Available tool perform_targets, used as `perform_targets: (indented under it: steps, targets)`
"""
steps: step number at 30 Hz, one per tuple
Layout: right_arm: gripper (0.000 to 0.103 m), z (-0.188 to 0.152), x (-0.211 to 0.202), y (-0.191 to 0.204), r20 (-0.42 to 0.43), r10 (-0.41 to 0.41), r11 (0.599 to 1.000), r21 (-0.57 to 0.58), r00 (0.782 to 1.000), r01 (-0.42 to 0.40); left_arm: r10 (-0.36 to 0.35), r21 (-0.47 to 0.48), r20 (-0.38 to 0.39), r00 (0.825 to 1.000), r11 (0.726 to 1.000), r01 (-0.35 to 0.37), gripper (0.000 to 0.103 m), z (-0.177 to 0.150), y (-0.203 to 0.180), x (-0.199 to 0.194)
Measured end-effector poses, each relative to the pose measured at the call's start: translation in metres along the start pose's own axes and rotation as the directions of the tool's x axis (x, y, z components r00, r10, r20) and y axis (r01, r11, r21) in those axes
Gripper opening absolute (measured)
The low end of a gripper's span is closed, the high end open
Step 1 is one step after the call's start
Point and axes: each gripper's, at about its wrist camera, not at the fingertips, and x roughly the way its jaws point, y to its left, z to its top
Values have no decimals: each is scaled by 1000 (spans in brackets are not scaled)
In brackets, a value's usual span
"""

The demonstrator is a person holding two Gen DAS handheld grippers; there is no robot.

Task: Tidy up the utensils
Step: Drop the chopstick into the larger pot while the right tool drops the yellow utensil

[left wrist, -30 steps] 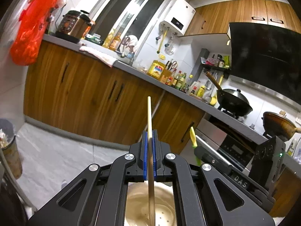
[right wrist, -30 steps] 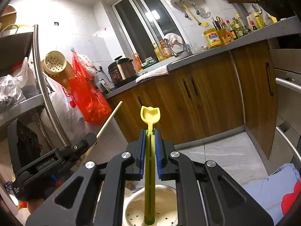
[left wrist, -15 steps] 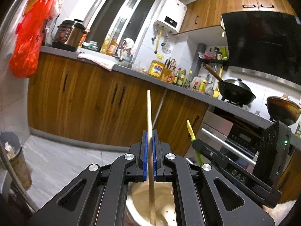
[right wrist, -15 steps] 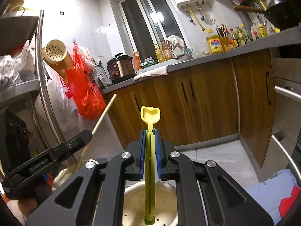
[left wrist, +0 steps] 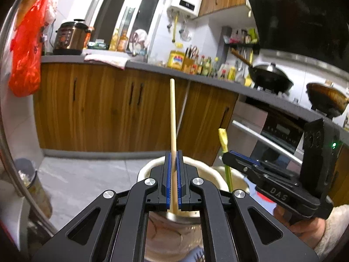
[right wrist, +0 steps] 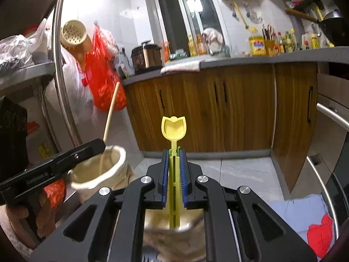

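Note:
My left gripper (left wrist: pixel 172 155) is shut on a wooden chopstick (left wrist: pixel 173 118) that stands upright with its lower end in a cream utensil holder (left wrist: pixel 209 174). My right gripper (right wrist: pixel 174 152) is shut on a yellow plastic spoon (right wrist: pixel 173 128), bowl end up, with its lower end in a second cream holder (right wrist: pixel 174 233) below the jaws. In the right wrist view the left gripper (right wrist: pixel 96 146), chopstick (right wrist: pixel 110 111) and its holder (right wrist: pixel 98 170) show at the left. In the left wrist view the right gripper (left wrist: pixel 229 155) and spoon (left wrist: pixel 224 144) show at the right.
Wooden cabinets (left wrist: pixel 104 109) and a grey counter (left wrist: pixel 152 65) with bottles, a rice cooker (left wrist: pixel 69 37) and a wok (left wrist: pixel 270 78) run across the back. A metal rack post (right wrist: pixel 59 65) and a red bag (right wrist: pixel 102 74) are at the left. An oven handle (right wrist: pixel 331 113) is at the right.
Both grippers have lowered and tilted; the cream holders now show more fully below the jaws. Each gripper still holds its utensil.

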Motion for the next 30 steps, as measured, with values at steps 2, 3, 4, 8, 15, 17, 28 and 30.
perform_targets:
  steps: [2,3,4,8,15,17,28,30]
  targets:
    - [10,-1,-1,0,-33,1,1000,5,999,-1,8,8,-23,1000,1000,-8,5,1,-1,-2]
    - [10,-1,-1,0,-53,3,1000,8,999,-3,17,17,-29,999,1000,-16,5,1,-3,-3]
    - [10,-2,-1,0,-66,3,1000,9,998,-2,27,27,-33,999,999,-26,5,2,-4,-4]
    - [10,-6,4,0,-129,-1,1000,21,992,3,62,55,-75,995,997,-58,5,1,-6,-2]
    - [10,-11,6,3,-163,-7,1000,2,987,8,80,90,-69,994,993,-74,5,-1,-11,-4]
    - [10,-11,6,4,-166,-2,1000,0,986,2,79,87,-68,995,994,-73,7,-2,-11,-4]
    - [32,-5,-7,13,-154,-8,999,-34,988,2,76,86,-60,995,994,-70,40,5,-17,-16]
    - [42,-4,-13,15,-154,-16,999,-40,988,10,82,79,-56,995,994,-77,48,5,-17,-23]
